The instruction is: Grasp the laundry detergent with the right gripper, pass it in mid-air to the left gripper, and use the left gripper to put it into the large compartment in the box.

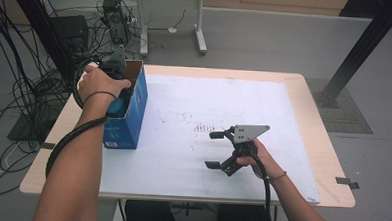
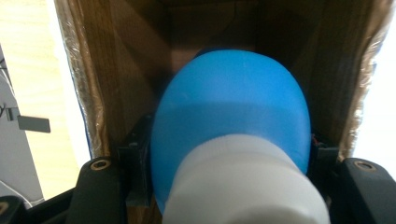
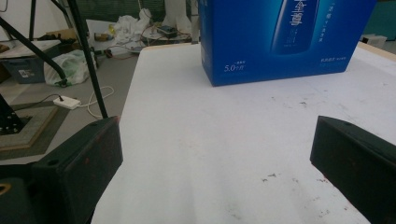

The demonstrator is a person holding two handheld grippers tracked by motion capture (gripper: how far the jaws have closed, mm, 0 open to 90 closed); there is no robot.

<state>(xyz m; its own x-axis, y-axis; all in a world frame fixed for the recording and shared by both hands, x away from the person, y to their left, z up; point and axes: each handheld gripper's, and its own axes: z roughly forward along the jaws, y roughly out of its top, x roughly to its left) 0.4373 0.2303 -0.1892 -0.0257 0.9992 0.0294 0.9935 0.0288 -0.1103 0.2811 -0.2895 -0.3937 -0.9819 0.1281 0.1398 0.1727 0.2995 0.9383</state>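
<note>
High view: left claw [image 1: 118,94] inside box [image 1: 134,113].

Count on worktop [image 1: 285,94]: one blue carton [image 1: 134,113], one blue-and-white bottle [image 2: 233,126] inside it, one white mat [image 1: 224,106], two hand-held grippers, left [image 1: 117,67] and right [image 1: 220,150].

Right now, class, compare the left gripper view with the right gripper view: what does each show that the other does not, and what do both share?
Left gripper view alone: the box's brown cardboard inside and a blue bottle with a white neck, clamped by the left gripper.

Right gripper view alone: the box's printed blue outside, the white table mat, the floor clutter, and the right gripper, open on nothing.

Both: the same blue box.
</note>
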